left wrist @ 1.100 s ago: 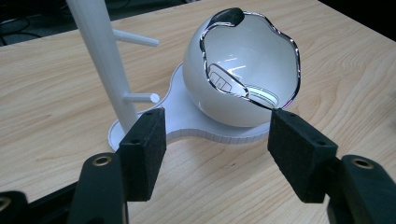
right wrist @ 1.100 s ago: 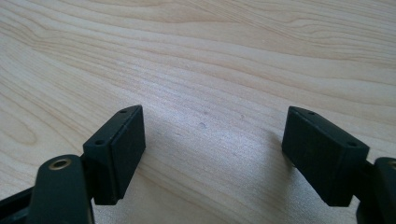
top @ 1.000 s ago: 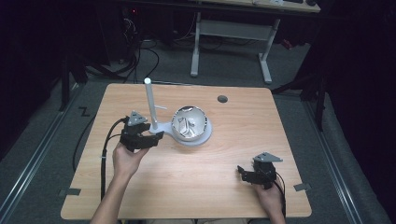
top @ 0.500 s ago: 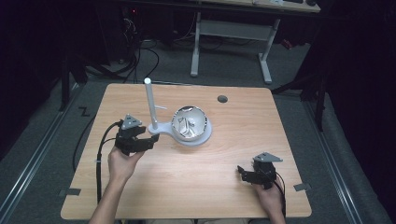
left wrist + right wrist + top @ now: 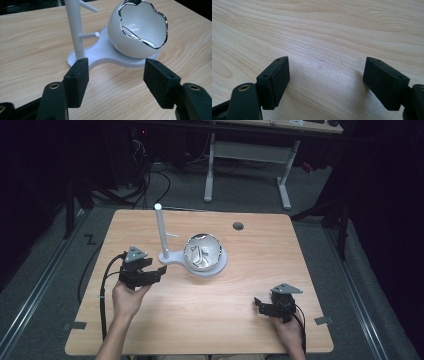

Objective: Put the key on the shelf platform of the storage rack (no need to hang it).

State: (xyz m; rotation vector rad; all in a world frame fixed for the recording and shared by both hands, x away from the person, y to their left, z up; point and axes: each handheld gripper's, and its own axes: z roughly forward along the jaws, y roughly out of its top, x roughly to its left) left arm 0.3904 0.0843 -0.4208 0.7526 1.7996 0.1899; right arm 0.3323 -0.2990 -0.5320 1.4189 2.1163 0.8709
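Observation:
A white stand [image 5: 170,256] with an upright post [image 5: 161,230] and short pegs sits left of the table's middle. On its flat base rests a white round bowl [image 5: 202,254] with a wavy chrome rim, tilted on its side. My left gripper [image 5: 157,270] is just left of the base, pointing at it, open with nothing between its pads. In the left gripper view the gripper [image 5: 117,82] faces the base [image 5: 110,60], post [image 5: 75,27] and bowl [image 5: 137,32], a short way off. My right gripper [image 5: 259,306] rests near the front right, open [image 5: 324,80] over bare wood.
The wooden table [image 5: 260,265] has a dark round hole [image 5: 238,226] near its back edge. A black cable [image 5: 104,290] trails from the left gripper off the front left. A white desk frame [image 5: 247,155] stands on the floor beyond the table.
My left gripper has drawn back a little to the left and toward the person, away from the stand. The right gripper has stayed where it was.

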